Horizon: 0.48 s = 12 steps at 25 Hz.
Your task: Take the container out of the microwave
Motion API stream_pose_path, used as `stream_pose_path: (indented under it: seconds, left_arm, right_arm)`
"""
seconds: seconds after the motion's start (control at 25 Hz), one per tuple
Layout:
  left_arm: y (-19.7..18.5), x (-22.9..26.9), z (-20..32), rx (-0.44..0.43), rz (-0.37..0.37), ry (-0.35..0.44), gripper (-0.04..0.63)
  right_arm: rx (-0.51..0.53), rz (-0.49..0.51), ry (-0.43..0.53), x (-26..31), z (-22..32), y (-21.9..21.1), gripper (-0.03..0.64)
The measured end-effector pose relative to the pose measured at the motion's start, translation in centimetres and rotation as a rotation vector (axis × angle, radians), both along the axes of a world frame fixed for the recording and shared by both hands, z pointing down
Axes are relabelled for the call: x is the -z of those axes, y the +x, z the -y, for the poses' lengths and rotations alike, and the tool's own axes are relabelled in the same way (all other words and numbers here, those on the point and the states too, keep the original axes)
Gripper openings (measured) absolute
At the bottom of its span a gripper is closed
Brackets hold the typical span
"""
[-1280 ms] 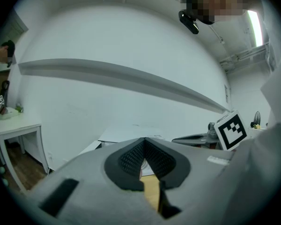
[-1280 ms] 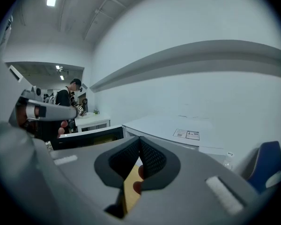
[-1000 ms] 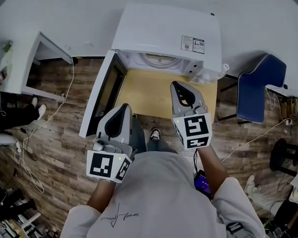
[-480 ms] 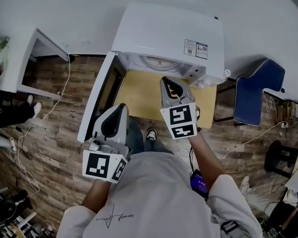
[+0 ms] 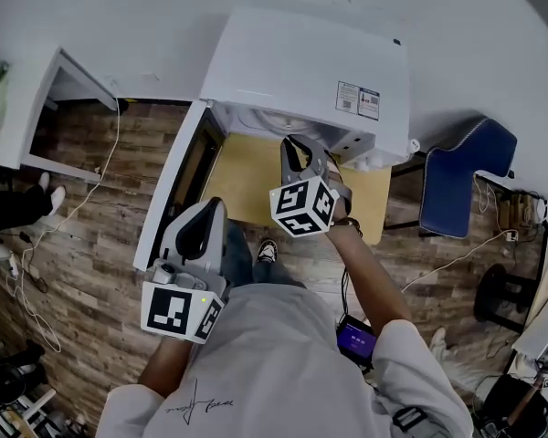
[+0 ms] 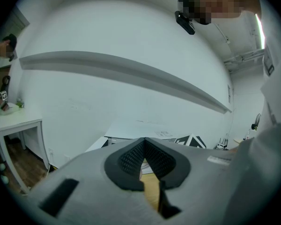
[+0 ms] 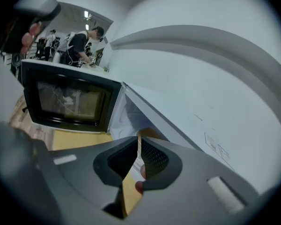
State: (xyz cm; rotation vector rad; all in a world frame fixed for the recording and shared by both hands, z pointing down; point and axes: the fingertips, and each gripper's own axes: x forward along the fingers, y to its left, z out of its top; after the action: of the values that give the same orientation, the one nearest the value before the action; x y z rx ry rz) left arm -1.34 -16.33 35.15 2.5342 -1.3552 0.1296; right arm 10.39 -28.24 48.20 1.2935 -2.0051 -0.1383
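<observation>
The pale wall [image 5: 146, 16] and the wood-plank floor [image 5: 91, 235] fill most of what we see from the head view. Next in size is the white microwave [image 5: 301, 62], standing on a yellow table [image 5: 247, 167] with its door [image 5: 169, 185] swung wide open to the left. A blue chair [image 5: 457, 176] stands to the right of the table and a white desk [image 5: 23, 108] to the far left.

The left gripper [image 5: 210, 206] hangs low beside the door's lower edge. In its own view we see its jaws meeting at the tips, with nothing between them.

The right gripper [image 5: 297, 146] points at the mouth of the oven cavity, its marker cube rolled onto a corner. Its jaws have just been opening and stand a narrow slit apart, gripping nothing (two small reddish spots [image 7: 139, 186] show through the gap, and we cannot tell what they are).

We cannot pick out the container for certain. Only a pale curved edge [image 5: 260, 117] shows inside the cavity, just beyond the right gripper's tips.
</observation>
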Motion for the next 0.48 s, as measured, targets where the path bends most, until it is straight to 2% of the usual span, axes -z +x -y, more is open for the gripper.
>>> stream_pose_path:
  seconds: [0.2,0.48]
  left_arm:
    - [-0.8,-0.1,0.1,0.003,0.021,0.007,-0.002]
    - [-2.1,-0.5,0.7,0.02,0.013,-0.01,-0.002]
  right_arm:
    - [-0.006,-0.12,-0.025,-2.8,2.4,0.3,0.037]
    - [0.026,-0.278,-0.03,-5.9,4.7,-0.3,0.037]
